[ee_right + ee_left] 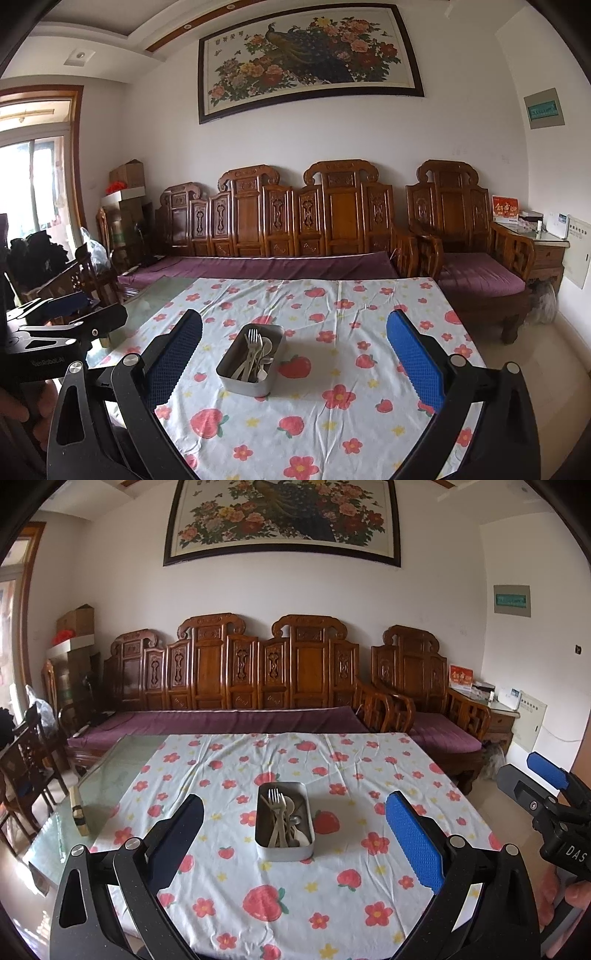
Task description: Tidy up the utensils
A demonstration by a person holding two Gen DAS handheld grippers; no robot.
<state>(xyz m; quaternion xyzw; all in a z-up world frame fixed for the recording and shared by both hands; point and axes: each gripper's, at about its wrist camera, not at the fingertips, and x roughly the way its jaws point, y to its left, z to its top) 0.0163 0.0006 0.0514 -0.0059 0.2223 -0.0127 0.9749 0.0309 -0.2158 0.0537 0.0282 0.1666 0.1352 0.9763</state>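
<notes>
A grey metal tin (308,812) stands in the middle of the flowered tablecloth; it also shows in the right wrist view (225,363). Inside it lie forks (275,799) and spoons (291,808), seen too in the right wrist view as forks (253,341) and spoons (266,345). My left gripper (295,834) is open and empty, held above the near table edge, short of the tin. My right gripper (295,354) is open and empty, also held back from the tin. The right gripper shows at the right edge of the left wrist view (546,775).
A small brush-like block (78,810) lies on the bare glass (107,775) at the table's left. A carved wooden sofa (236,672) with purple cushions stands behind the table. A wooden chair (22,760) stands at the left.
</notes>
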